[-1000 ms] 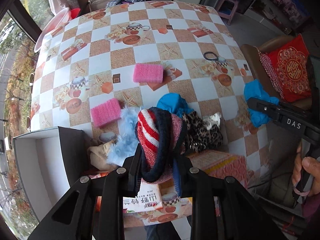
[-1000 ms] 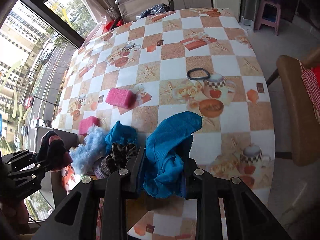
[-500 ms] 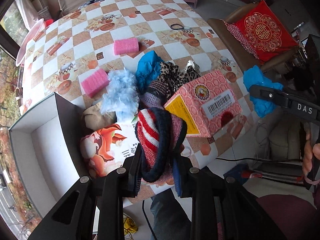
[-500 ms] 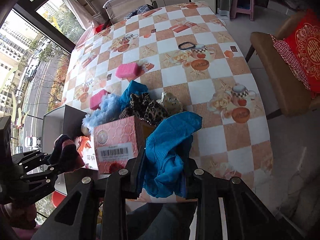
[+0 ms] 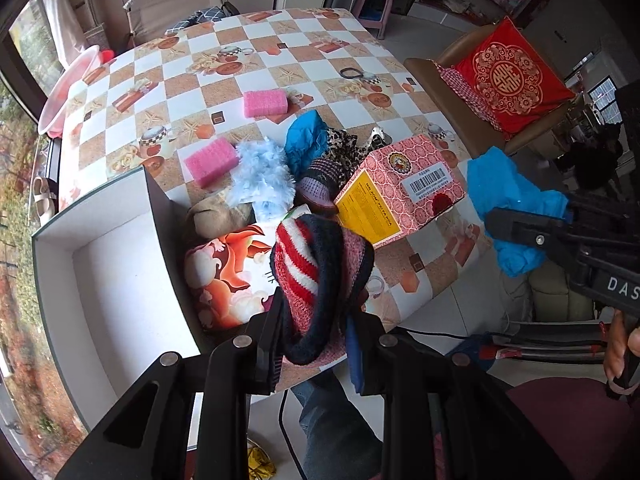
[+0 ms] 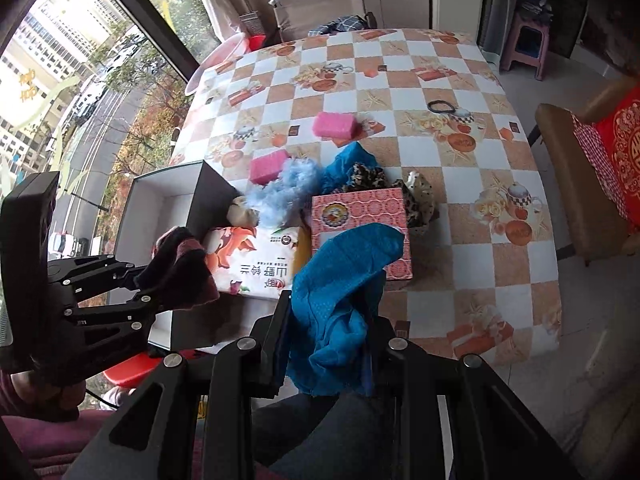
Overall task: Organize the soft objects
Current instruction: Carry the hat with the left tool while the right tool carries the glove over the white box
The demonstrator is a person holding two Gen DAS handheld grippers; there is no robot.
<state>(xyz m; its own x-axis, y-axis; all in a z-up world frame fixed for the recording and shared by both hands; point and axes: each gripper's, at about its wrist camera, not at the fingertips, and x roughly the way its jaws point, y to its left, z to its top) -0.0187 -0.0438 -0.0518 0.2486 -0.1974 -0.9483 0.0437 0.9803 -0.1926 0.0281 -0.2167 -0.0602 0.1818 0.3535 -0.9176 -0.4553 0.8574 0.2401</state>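
The left gripper (image 5: pixel 316 316) has its jaws clamped on a bunched knit sock with red-and-white stripes, a navy cuff and a pink body (image 5: pixel 320 276), held in the air above the near edge of the desk (image 5: pixel 224 36). The right gripper (image 6: pixel 328 344) has its jaws clamped on a crumpled bright blue mesh cloth (image 6: pixel 340 296), also lifted clear, over the near edge to the right of the first.

The desk's checked cover is bare across its far half and along its right side. At its near left corner stands an open white-lined box with dark walls (image 5: pixel 116 272), its inside free.

Against that box lie two cartons: one white with an orange cartoon print (image 5: pixel 228 268), one pink patterned with a yellow side and barcode label (image 5: pixel 404 184). Behind them sits a heap of soft things: one pale blue fluffy piece (image 5: pixel 260 172), one blue cloth (image 5: pixel 306 136), one leopard-print piece (image 5: pixel 344 146), one purple knit piece (image 5: pixel 318 186), one beige piece (image 5: pixel 218 216). Two pink sponges (image 5: pixel 211 161) (image 5: pixel 265 103) lie apart, farther out. One black hair tie (image 5: pixel 352 73) rests far right.
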